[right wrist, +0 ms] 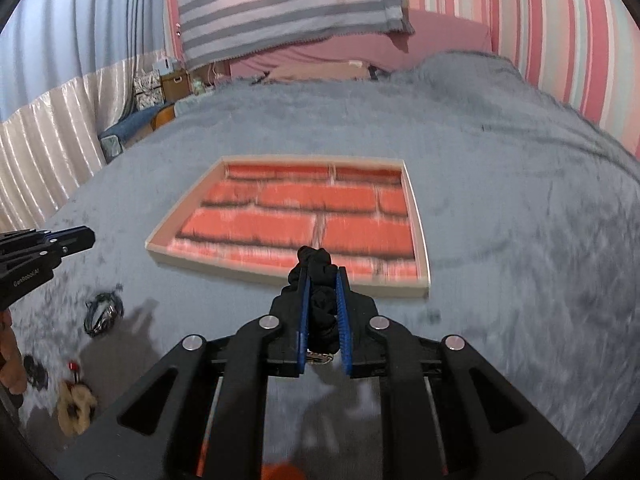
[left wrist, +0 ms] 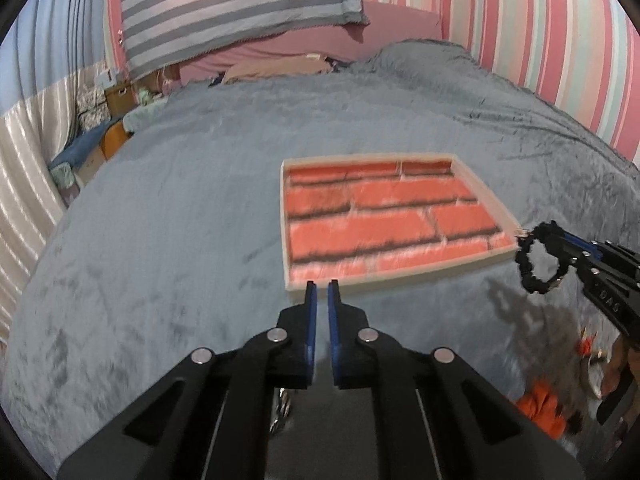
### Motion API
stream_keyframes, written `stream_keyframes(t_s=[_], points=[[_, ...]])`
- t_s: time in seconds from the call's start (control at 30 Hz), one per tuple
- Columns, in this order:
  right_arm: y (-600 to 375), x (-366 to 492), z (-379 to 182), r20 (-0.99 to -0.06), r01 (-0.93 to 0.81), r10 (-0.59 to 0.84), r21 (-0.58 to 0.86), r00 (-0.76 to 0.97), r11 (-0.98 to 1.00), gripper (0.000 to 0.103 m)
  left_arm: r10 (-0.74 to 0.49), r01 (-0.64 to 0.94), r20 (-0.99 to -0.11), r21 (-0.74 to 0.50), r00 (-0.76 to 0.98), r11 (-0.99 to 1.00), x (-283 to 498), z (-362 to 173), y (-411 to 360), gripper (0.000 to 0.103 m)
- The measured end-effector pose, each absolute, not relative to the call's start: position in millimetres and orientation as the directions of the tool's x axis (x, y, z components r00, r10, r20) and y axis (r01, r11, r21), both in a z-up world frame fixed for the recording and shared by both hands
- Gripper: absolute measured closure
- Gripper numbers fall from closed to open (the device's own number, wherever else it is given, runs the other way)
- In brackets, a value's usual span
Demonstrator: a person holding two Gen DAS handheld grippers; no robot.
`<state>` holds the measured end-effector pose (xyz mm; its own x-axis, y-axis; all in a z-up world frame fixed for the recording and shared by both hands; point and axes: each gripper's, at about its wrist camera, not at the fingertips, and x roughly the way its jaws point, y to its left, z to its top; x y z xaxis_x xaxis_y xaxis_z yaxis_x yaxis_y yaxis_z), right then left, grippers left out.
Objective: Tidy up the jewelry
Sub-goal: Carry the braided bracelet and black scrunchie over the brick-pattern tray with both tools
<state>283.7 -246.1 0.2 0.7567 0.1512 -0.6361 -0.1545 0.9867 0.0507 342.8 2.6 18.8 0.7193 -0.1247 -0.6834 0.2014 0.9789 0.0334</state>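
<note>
A shallow tray (left wrist: 476, 262) (right wrist: 280, 274) with a red brick-pattern floor lies on the grey blanket. My right gripper (right wrist: 323, 276) (left wrist: 576, 254) is shut on a black beaded bracelet (right wrist: 318, 268) (left wrist: 538, 262), held in the air just before the tray's near right corner. My left gripper (left wrist: 322, 288) (right wrist: 90, 236) is empty, its jaws nearly closed with a small gap, left of the tray's near edge. A dark chain piece (right wrist: 103, 312), a small black piece (right wrist: 35, 370), a red-tipped item (right wrist: 73, 367) and a fuzzy tan piece (right wrist: 76, 404) lie on the blanket at lower left.
Orange and red pieces (left wrist: 540, 404) lie on the blanket near the right hand. The grey blanket (left wrist: 200, 220) covers a bed. A striped pillow (left wrist: 240, 4) leans at the headboard. Boxes and clutter (left wrist: 116, 96) stand beyond the bed's left edge.
</note>
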Motion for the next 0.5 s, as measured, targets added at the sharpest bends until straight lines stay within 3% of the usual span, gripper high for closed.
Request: stream_keyframes(t_s=[0.5], points=[[-239.7,312.7,6.6,-0.615,-0.174,0.175,0.063,0.769,0.983,0.090,-0.102,0.132,-0.699,-0.012,0.708,0.991,354.6,25.8,44.9,0.100]])
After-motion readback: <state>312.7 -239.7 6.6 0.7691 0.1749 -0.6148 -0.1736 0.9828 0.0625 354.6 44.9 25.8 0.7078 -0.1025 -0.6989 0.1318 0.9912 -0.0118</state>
